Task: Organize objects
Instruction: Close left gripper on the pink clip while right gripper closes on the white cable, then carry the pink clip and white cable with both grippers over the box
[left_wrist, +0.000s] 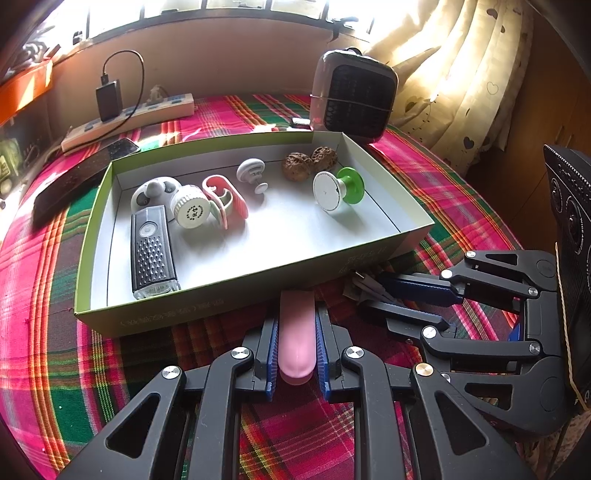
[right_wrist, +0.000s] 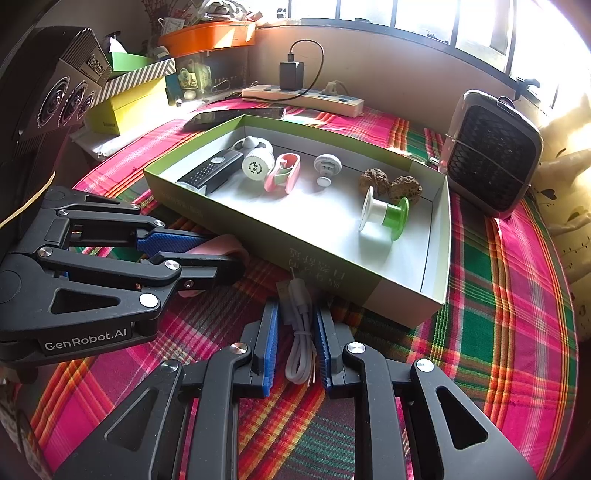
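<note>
strong daylight pours through the window at the far edge, blown out to white, and glares on the curtain. sunlit stripes cross the plaid cloth; things in the box cast soft shadows. fisheye bending and dark vignetting ring both views; focus stays sharp.

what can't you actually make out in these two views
- Pink object in the left gripper, left wrist view: its far tip is hidden behind the green box wall, so what it is stays unclear.
- White cable in the right gripper: in the left wrist view the fingers cover nearly all of it.
- Print on the box wall: too small and dim in both views.
- Round white cap label: too small to read.
</note>
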